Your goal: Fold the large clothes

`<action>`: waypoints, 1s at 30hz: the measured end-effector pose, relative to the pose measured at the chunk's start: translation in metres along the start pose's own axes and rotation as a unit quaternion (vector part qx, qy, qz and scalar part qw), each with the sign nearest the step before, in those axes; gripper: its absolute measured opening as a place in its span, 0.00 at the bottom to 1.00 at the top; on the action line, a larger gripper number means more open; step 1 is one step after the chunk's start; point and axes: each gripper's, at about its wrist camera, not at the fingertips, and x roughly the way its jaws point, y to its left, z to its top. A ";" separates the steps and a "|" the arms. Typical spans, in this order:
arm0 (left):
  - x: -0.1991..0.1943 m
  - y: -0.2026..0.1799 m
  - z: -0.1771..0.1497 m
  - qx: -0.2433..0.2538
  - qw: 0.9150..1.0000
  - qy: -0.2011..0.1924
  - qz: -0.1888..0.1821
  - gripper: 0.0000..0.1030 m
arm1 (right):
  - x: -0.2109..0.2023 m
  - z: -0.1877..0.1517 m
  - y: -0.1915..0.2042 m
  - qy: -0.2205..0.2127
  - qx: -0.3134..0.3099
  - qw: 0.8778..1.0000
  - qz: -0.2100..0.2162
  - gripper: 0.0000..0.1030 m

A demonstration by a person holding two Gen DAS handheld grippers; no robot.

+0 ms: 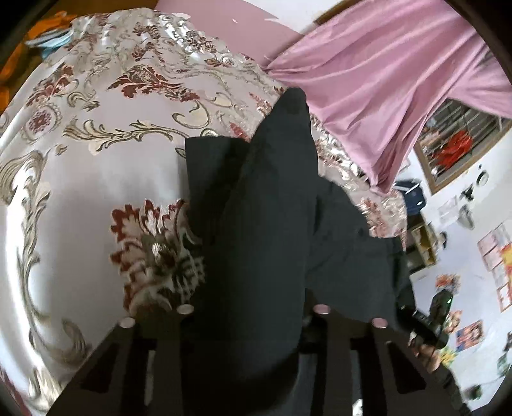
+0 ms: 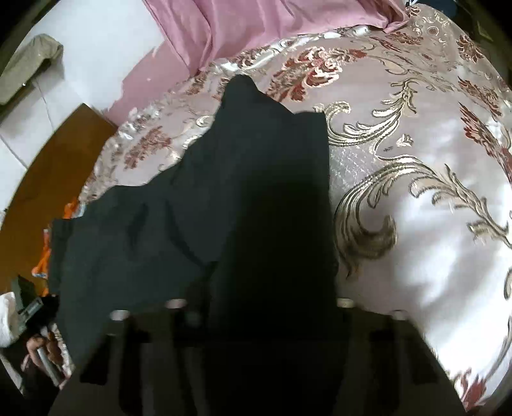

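Note:
A large black garment [image 1: 265, 224] hangs over the bed with the floral satin cover [image 1: 96, 160]. My left gripper [image 1: 252, 312] is shut on its near edge, and cloth runs up between the fingers. In the right wrist view the same black garment [image 2: 243, 208] drapes from my right gripper [image 2: 256, 307], which is shut on another part of its edge. The garment's far end rests on the bed cover [image 2: 416, 208]. The other gripper and the hand holding it show at the right edge of the left view [image 1: 428, 323] and the left edge of the right view [image 2: 38, 313].
A pink curtain [image 1: 384, 80] hangs beyond the bed, and shows in the right wrist view [image 2: 256, 25]. A window [image 1: 454, 144] and wall pictures [image 1: 499, 265] are on the right. A brown floor [image 2: 48, 166] with orange cloth [image 2: 44, 256] lies left of the bed.

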 end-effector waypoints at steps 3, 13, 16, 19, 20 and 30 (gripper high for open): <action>-0.018 -0.018 -0.007 0.018 1.000 -0.005 0.004 0.20 | -0.021 -0.007 0.013 -0.007 -0.016 1.000 0.005 0.17; -0.055 -0.085 -0.028 0.054 0.998 -0.006 -0.037 0.17 | -0.118 -0.011 0.030 -0.072 -0.035 0.996 0.046 0.12; -0.053 -0.113 -0.028 0.095 0.994 -0.034 -0.043 0.17 | -0.146 -0.006 0.025 -0.097 -0.044 0.993 0.039 0.12; -0.045 -0.139 -0.024 0.117 0.990 -0.049 -0.060 0.17 | -0.174 -0.004 0.016 -0.131 -0.066 0.989 0.017 0.12; -0.040 -0.148 -0.021 0.123 0.989 -0.052 -0.064 0.17 | -0.183 -0.002 0.013 -0.143 -0.068 0.987 0.010 0.12; 0.048 -0.186 -0.022 0.164 0.985 -0.015 -0.039 0.17 | -0.184 0.017 -0.056 -0.171 0.000 0.984 -0.051 0.13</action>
